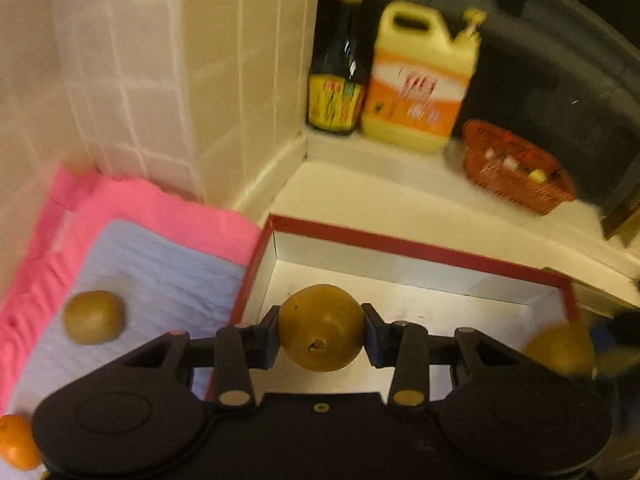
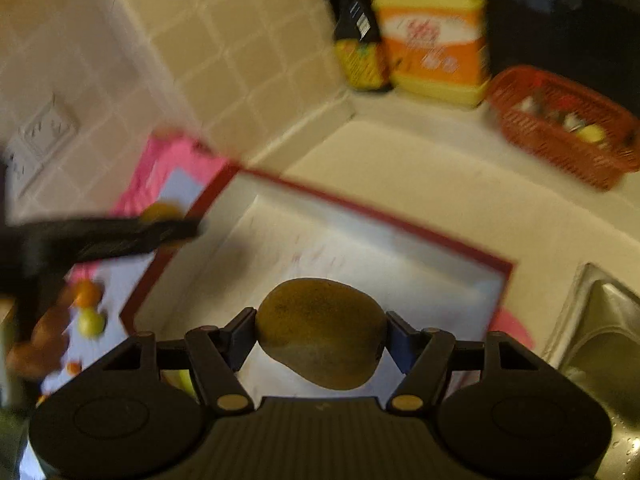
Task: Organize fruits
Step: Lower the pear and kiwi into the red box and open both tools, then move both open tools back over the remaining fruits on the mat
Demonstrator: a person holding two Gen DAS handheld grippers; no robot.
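Item: round brown fruit (image 1: 321,328), clamped across its middle by left fingers (image 1: 264,340) above red-rimmed box (image 1: 400,246). Kiwi (image 2: 322,332), held likewise by right gripper (image 2: 322,334). Likely light, soft-skinned, bruisable; grip gently at widest girth.

Each black claw (image 1: 321,330) (image 2: 321,334) has brass rivets and blue-padded fingers (image 1: 374,342).

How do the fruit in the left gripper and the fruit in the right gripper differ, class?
The round brown fruit looks smooth and glossy with a small stem mark; the kiwi is oval, matt and fuzzy. The kiwi fills a wider gap between its fingers. Both are brownish, clamped, and held above the red-rimmed box.
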